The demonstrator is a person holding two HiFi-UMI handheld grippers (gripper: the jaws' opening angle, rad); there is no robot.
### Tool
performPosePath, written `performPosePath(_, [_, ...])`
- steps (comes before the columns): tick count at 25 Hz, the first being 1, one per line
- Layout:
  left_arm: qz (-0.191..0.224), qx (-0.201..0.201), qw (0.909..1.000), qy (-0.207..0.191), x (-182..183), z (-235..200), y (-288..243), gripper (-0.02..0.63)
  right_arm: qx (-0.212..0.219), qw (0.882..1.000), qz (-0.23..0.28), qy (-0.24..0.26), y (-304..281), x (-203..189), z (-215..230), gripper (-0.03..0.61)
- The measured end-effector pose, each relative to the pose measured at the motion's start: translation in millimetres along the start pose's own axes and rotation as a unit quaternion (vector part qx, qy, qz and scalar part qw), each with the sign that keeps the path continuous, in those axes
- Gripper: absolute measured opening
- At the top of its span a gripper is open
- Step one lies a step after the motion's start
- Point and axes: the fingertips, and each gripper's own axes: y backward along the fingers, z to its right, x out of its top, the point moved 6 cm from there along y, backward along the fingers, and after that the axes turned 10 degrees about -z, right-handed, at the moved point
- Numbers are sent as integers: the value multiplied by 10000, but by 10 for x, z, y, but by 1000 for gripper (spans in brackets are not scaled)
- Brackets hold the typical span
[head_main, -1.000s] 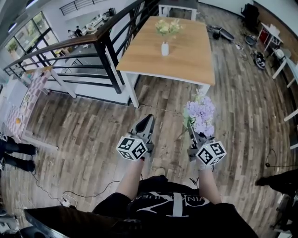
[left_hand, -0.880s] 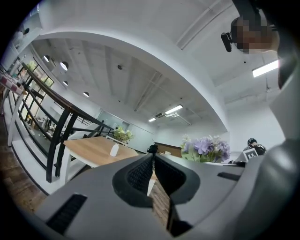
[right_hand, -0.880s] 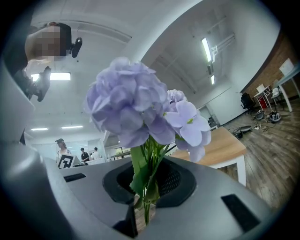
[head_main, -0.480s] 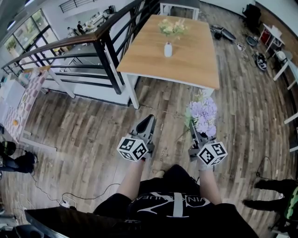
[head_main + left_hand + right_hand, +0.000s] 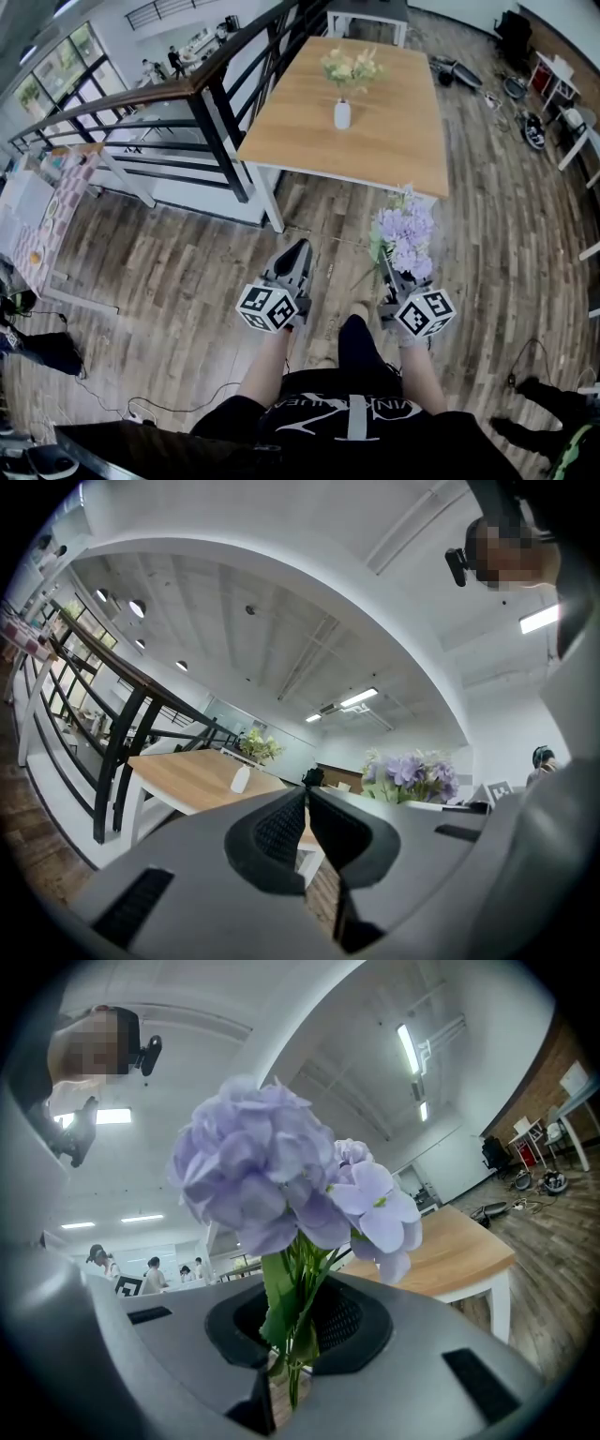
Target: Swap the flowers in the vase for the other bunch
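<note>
The light wooden table (image 5: 394, 141) and small white vase (image 5: 342, 114) draw nearer, swap still ahead; right tongs (image 5: 392, 277) clamp the purple flower bunch (image 5: 405, 234), left tongs (image 5: 296, 251) closed, empty.

The counter (image 5: 394, 141) stands ahead of the person, well beyond both claws, with a railing (image 5: 187, 94) running along its left side. On the counter, near the middle toward the far end, sits the vase (image 5: 343, 114), and one bunch (image 5: 349, 67) stands in it. The left claw (image 5: 301, 246) and right claw (image 5: 387, 265) are side by side over the floor (image 5: 187, 272), short of the counter's near edge. The other bunch (image 5: 405, 234) stands in the right claw, its stems between the jaws and its heads near the counter's near right corner.
</note>
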Motion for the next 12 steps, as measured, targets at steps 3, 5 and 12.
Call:
performPosePath(3, [-22,13,10000,-8,52,-71,-230,21,28,10000,-4,-34,-161,88,190,61])
performPosePath(5, [-17,24,10000,-13,95,-119,-402,21,53,10000,-17,-46,-275,147,335,61])
performPosePath(12, [10,67,10000,13,259,-250,-994,21,149,9999,-1,-46,-616,469,812,61])
